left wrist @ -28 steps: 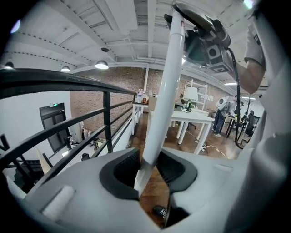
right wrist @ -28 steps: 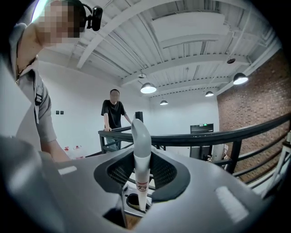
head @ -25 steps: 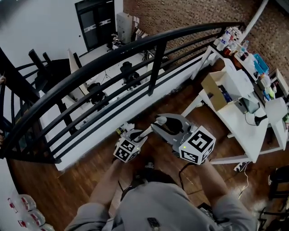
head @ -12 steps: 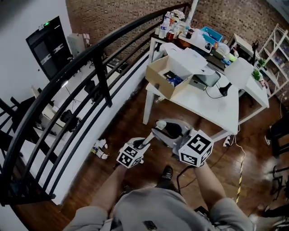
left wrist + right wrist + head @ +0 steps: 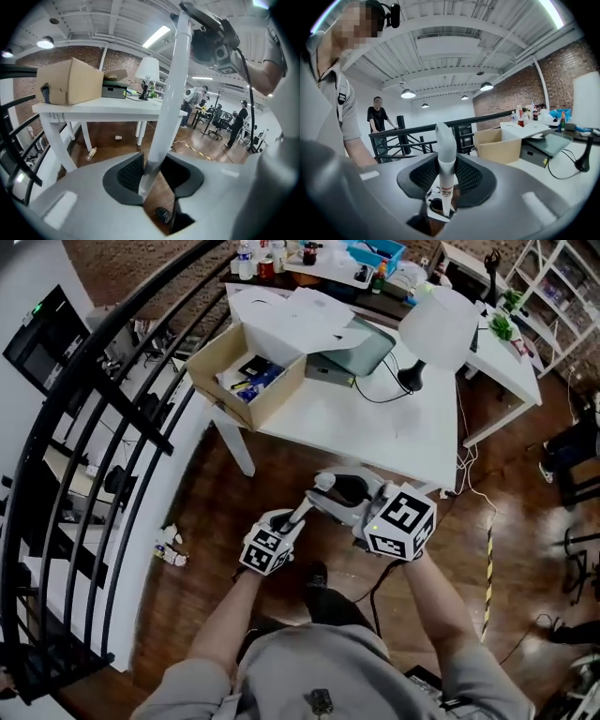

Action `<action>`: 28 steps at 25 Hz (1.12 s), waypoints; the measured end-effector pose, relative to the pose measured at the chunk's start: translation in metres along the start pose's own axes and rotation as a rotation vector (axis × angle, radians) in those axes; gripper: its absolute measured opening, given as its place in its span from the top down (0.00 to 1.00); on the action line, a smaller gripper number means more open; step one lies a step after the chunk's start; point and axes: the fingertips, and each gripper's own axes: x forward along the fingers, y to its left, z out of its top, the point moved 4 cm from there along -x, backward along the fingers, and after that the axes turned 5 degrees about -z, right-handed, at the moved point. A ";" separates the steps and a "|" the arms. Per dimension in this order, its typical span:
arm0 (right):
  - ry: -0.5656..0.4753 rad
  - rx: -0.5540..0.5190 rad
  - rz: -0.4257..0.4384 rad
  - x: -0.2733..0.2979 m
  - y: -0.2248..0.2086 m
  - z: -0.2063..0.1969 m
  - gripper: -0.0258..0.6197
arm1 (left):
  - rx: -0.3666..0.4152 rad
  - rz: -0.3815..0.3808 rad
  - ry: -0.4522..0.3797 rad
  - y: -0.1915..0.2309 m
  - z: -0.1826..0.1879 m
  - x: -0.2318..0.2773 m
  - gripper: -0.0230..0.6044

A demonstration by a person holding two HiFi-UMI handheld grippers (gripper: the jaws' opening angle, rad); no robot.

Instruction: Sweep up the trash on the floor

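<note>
Head view: approach step, sweeping judged not yet begun. The left gripper [image 5: 298,517] and right gripper [image 5: 330,491] share a long white plastic handle [image 5: 307,505]. The crumpled floor trash [image 5: 171,547] lies near the black metal railing [image 5: 84,456], well to their left. A second ago the railing filled the view; now the white table [image 5: 375,432] does.

Left gripper view: jaws clamped on the handle; a clear plastic bottle [image 5: 91,153] lies under the table.

Right gripper view: jaws pinch the handle's rounded top. The next move likely calls for bringing the tool's hidden head to the litter.

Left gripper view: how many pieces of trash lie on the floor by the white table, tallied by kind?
Plastic bottle: 1
Small white cup: 1
Total: 2
</note>
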 end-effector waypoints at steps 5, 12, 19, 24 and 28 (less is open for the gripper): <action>0.059 0.034 0.022 -0.007 -0.070 -0.052 0.81 | -0.056 0.014 0.024 0.008 -0.014 0.081 0.78; 0.105 0.031 0.111 0.014 -0.137 -0.098 0.80 | -0.151 0.081 -0.007 0.037 -0.031 0.147 0.78; 0.083 0.013 0.008 0.029 -0.180 -0.112 0.80 | -0.179 0.105 -0.083 0.063 -0.027 0.184 0.78; 0.102 -0.026 -0.065 0.030 -0.190 -0.119 0.64 | -0.181 0.110 -0.047 0.073 -0.024 0.199 0.78; 0.091 0.013 -0.140 0.015 -0.200 -0.124 0.59 | -0.181 0.112 -0.022 0.077 -0.021 0.207 0.78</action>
